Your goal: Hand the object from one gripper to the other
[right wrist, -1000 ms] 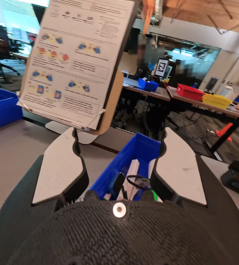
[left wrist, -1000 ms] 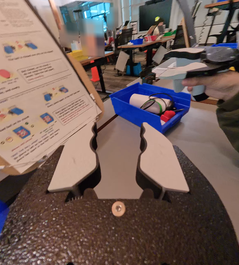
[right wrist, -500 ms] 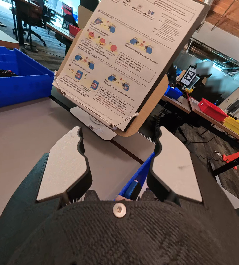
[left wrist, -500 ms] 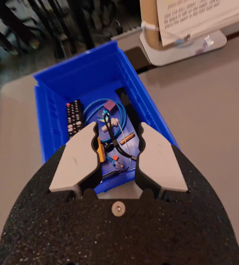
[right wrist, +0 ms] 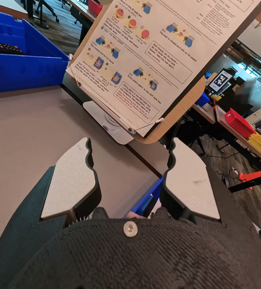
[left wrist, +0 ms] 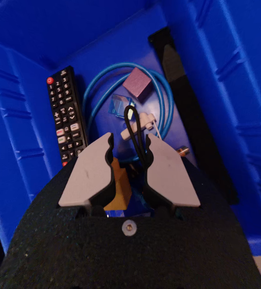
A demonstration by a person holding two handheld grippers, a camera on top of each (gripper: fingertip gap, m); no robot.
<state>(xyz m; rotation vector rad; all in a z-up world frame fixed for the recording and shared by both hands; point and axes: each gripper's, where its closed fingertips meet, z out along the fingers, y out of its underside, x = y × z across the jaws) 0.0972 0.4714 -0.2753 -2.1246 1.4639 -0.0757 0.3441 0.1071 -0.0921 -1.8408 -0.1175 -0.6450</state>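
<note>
My left gripper (left wrist: pixel 129 137) is open and reaches down into a blue bin (left wrist: pixel 32 109). Between and just past its fingers lie a black cord loop (left wrist: pixel 132 125), an orange block (left wrist: pixel 121 187), a white plastic piece (left wrist: pixel 138 125), a coiled blue cable (left wrist: pixel 162 97), a purple block (left wrist: pixel 136 84), a clear blue cube (left wrist: pixel 118 106), a black remote (left wrist: pixel 64 115) and a black strap (left wrist: pixel 189 109). My right gripper (right wrist: pixel 130 143) is open and empty above the grey table (right wrist: pixel 24 133). The same bin shows at the left of the right wrist view (right wrist: pixel 17 68).
An instruction sheet on a wooden stand (right wrist: pixel 142 59) stands on a white base (right wrist: pixel 109 123) ahead of the right gripper. A second blue bin (right wrist: pixel 147 198) lies under the right gripper's fingers. Other desks with red and yellow bins (right wrist: pixel 242 125) are behind. The purple block (left wrist: pixel 136 84) is about 6 cm from my left fingertips and 45 cm from my right. My right tips are about 40 cm from the black strap (left wrist: pixel 189 109), my left tips only 6 cm.
My left gripper swung from the table view to above the bin with the remote, then dropped down into it. My right gripper tilted up and left, away from the second bin.
</note>
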